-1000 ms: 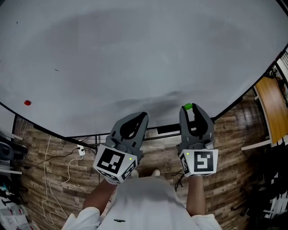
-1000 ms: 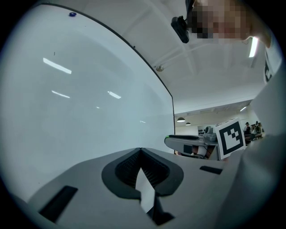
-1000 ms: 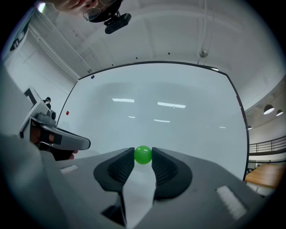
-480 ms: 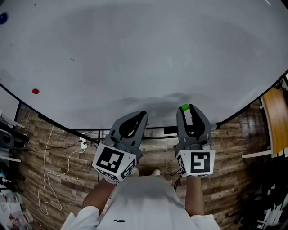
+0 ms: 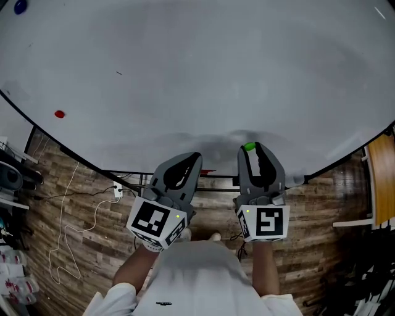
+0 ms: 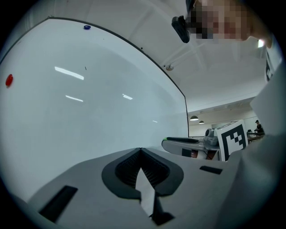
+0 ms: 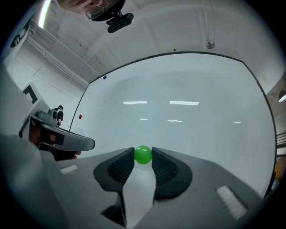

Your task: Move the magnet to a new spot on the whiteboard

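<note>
1. Pinched between the jaw tips of the right gripper (image 7: pixel 143 156), low centre of its view: the green magnet (image 7: pixel 143 154).
2. Closed tight, jaws together on nothing: the left gripper (image 6: pixel 140 150), bottom centre.
3. Across the upper head view: the whiteboard (image 5: pixel 203 74), with a red magnet (image 5: pixel 59 114) at left and a blue magnet (image 5: pixel 20 7) in the upper left corner.

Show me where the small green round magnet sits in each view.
Head view: low, right of centre, the small green round magnet pinched at the tip of the right claw.
Left gripper view: at most a thin green sliver at that claw's tip, right of centre.
Right gripper view: low centre, gripped between the right claw's jaws.
Shared landmark: the small red round magnet at the large white whiteboard's left side, in all three.
</note>
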